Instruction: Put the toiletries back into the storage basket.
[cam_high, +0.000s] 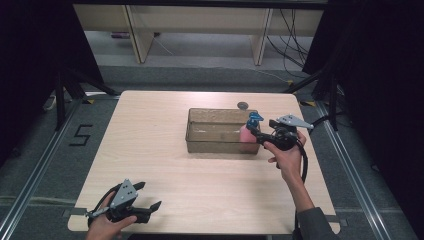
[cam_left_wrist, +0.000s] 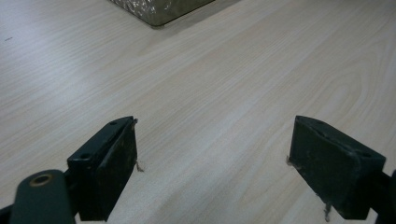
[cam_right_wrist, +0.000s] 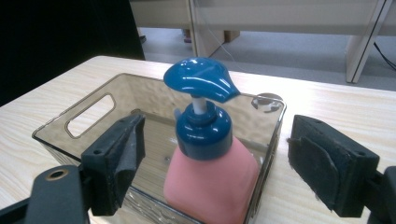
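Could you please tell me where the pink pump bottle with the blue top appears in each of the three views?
High view: the pink pump bottle stands at the right end of the clear bin, right of centre.
Left gripper view: the bottle is not in it; a bin corner sits at the top edge.
Right gripper view: the bottle is centre, inside the bin's near corner.
Shared landmark: the clear bin.

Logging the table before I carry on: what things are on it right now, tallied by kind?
Pump bottle (pink, blue pump), standing in the bin: 1
Clear bin: 1
Small dark round thing beyond the bin, too small to identify: 1
Total: 3
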